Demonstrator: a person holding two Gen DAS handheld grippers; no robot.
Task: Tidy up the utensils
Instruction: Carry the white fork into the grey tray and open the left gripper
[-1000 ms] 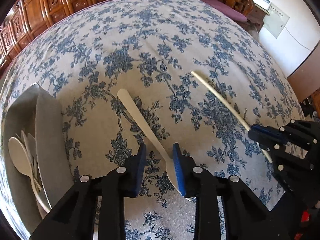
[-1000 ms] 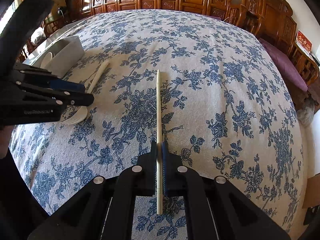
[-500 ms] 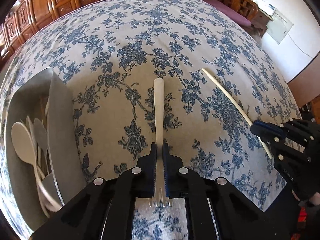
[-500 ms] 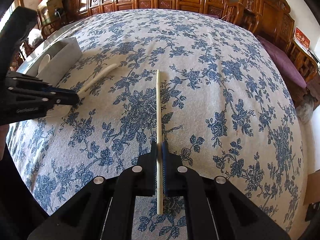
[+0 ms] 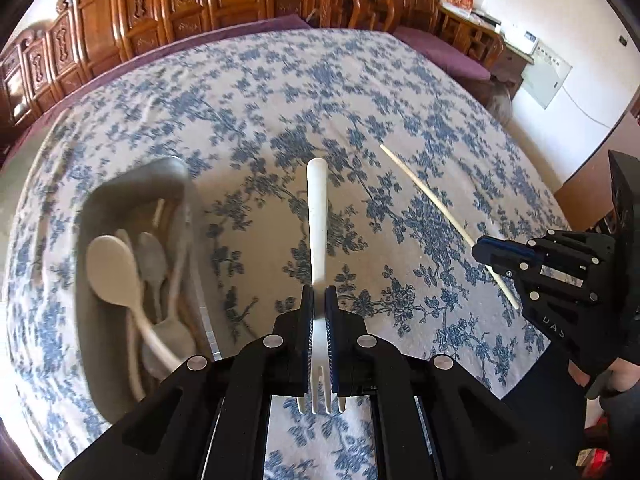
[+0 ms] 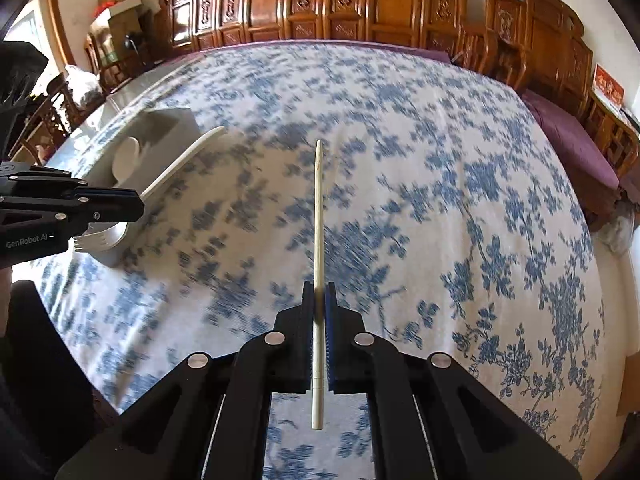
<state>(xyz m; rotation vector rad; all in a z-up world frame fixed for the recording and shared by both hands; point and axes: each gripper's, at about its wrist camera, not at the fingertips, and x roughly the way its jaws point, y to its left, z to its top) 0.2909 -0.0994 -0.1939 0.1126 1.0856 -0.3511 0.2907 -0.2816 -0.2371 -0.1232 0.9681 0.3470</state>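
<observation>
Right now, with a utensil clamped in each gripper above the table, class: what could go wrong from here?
1. The left gripper pinches the fork near its tines, so the long handle could pivot or slip.
2. The right gripper holds the thin chopstick near one end; it may swivel.
3. The grey tray is already crowded with spoons, so the fork might snag.

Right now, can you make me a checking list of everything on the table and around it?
Surface: blue-flowered tablecloth, bare apart from the tray.
Job's things: white fork and chopstick, both lifted; grey tray holding spoons.
Clutter: nothing seen.
Grippers: left gripper shut on the fork; right gripper shut on the chopstick.
Cables: thin wire on the white wall.
Surroundings: carved wooden cabinets, purple bench cushions.
</observation>
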